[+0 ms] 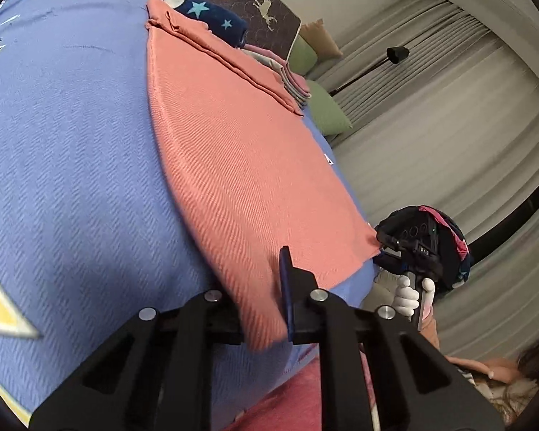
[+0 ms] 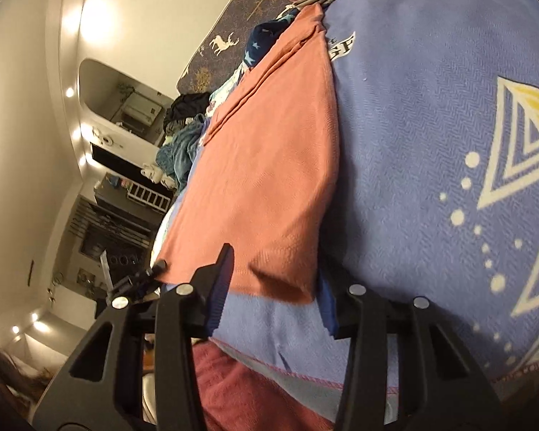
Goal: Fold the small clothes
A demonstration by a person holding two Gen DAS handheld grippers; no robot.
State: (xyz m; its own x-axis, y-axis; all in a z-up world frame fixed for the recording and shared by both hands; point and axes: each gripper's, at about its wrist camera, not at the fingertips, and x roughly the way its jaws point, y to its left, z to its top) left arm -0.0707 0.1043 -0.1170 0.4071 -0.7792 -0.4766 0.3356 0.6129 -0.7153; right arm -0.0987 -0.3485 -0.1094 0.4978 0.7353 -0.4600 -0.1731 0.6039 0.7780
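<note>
The pink garment (image 1: pixel 233 165) lay flat on the blue blanket (image 1: pixel 72 161) covering the bed, its hem along the bed's near edge and its folded top toward the far end. The left hand-held gripper (image 1: pixel 266 309) had closed on one near corner of the hem, the cloth pinched between its fingers. The right hand-held gripper (image 2: pixel 273 287) stood at the other near corner with its jaws partly open around the hem; the cloth ran between the fingers, but whether the pads pressed on it could not be told. In the left view a white-gloved hand (image 1: pixel 409 294) gripped that gripper's handle at the bed's edge. Beyond the garment, a navy star-print piece (image 1: pixel 204 14) and a stack of folded clothes (image 1: pixel 291 79) sat toward the far end, and more loose clothes (image 2: pixel 183 136) were heaped along the far side. Grey curtains (image 1: pixel 431 125) hung past the bed.
</note>
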